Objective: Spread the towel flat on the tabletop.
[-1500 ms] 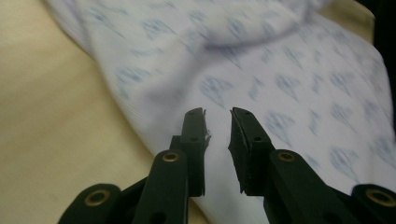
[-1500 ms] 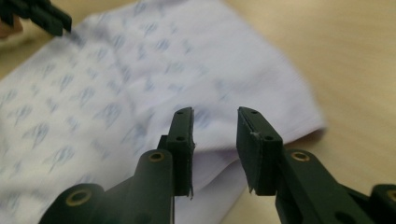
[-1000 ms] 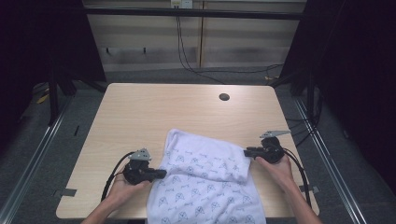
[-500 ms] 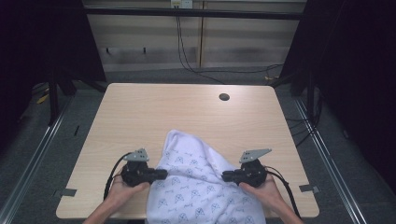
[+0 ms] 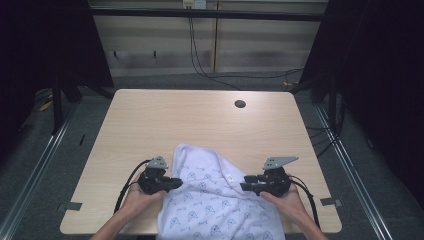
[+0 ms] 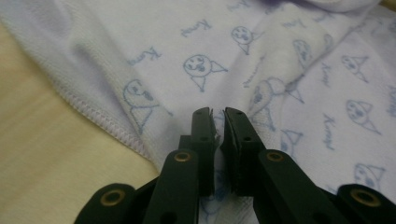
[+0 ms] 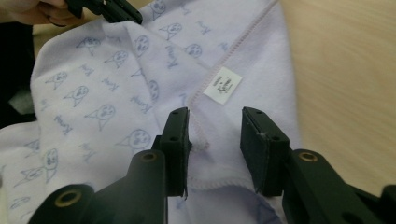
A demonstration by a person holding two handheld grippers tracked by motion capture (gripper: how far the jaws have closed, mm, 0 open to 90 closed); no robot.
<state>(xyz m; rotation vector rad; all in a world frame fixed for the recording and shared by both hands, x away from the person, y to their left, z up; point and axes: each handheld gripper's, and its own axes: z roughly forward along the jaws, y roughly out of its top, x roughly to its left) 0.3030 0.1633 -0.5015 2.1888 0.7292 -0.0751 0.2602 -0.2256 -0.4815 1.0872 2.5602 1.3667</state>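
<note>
Cloth (image 5: 215,200) half-folded on bench (image 5: 200,125); left gripper (image 6: 217,140) fingers pinch its edge, right gripper (image 7: 215,140) fingers have just opened, hem loose between; smoothing left.

A light wood-grain counter (image 5: 200,125) is seen from above, with a round dark grommet hole (image 5: 240,104) set near its far right corner. Grey carpeted floor (image 5: 45,165) is laid around it. Beyond the far edge a pale panelled wall (image 5: 260,50) is lit, with black cables (image 5: 200,55) hung down it. Dark curtains (image 5: 45,45) are drawn at both sides.
</note>
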